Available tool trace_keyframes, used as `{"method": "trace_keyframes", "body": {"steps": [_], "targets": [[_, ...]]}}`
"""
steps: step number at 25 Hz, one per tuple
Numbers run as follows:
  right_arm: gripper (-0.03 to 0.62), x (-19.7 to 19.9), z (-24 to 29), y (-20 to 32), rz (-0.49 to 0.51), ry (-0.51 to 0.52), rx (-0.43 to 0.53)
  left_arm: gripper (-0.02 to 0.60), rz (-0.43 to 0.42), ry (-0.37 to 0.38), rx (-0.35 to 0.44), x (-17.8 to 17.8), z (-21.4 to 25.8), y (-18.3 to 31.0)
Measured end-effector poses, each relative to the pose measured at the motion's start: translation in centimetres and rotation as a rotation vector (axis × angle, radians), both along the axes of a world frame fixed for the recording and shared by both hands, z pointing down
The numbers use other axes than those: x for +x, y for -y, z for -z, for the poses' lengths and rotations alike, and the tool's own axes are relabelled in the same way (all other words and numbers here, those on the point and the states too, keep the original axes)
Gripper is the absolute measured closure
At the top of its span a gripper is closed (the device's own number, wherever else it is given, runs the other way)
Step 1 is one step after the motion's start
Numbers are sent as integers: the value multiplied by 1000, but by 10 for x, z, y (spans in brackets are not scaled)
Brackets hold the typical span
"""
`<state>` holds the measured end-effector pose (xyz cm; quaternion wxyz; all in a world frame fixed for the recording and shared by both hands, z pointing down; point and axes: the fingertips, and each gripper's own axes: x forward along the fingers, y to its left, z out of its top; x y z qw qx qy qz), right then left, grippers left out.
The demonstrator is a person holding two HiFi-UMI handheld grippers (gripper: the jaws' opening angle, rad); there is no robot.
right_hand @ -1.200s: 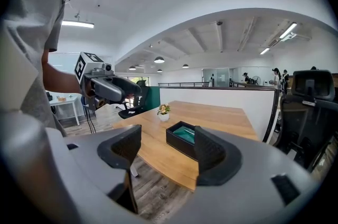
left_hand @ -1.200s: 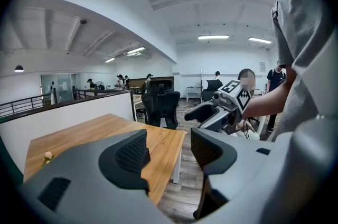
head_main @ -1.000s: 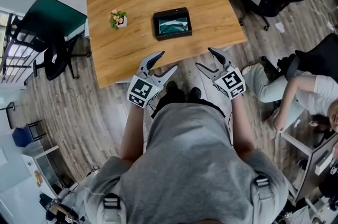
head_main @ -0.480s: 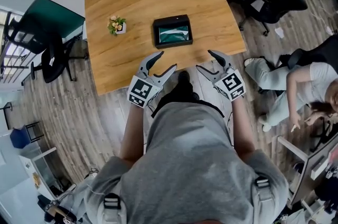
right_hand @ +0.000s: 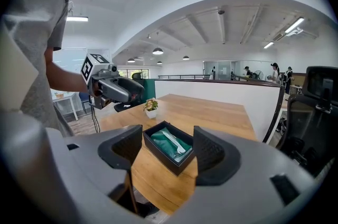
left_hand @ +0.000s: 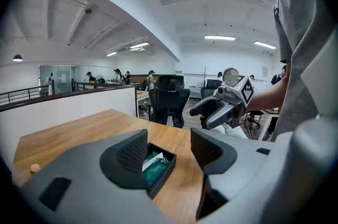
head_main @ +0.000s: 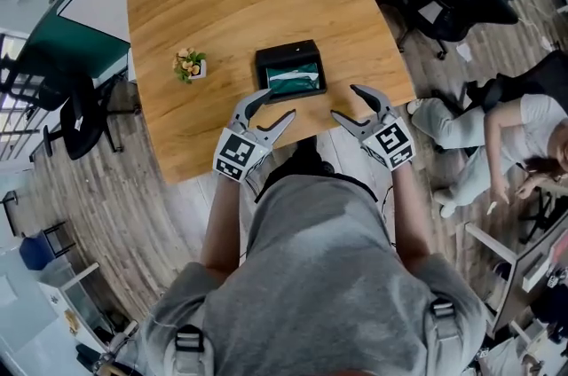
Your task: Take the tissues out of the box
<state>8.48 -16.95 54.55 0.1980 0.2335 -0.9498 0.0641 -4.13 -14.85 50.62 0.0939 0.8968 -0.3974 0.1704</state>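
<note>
Over the near edge of the surface point(head_main: 231, 2) the left gripper point(head_main: 277, 104) hangs with its jaws spread wide and nothing held between them. The right gripper point(head_main: 346, 101) is level with it, likewise spread and empty. Both tilt inward toward each other, and neither touches anything. Straight ahead, in the gap between the two, sits the box point(head_main: 290, 68), near the front edge of the surface, open at the top, its long axis running left to right across the person. Each gripper view frames the box in the space between its own jaws: the right gripper's sees it squarely, while in the left gripper's one jaw covers part of the box. From above, the left gripper's tip looks slightly nearer, close to the box's near left corner, and the right gripper stands a little farther off the right end, though the difference is small. The tissues point(head_main: 293, 77) lie inside the box as a green pack with a pale sheet showing along its top, below the rim. Whichever gripper goes in will likely have to move forward and inward, then come down from above.
</note>
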Motion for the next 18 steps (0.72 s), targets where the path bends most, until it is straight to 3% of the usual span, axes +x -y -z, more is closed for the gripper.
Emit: {"method": "trace_keyframes", "body": {"steps": [18], "targets": [[293, -31, -20, 45, -32, -46, -52, 318, -111, 48, -41, -19, -42, 61]]}}
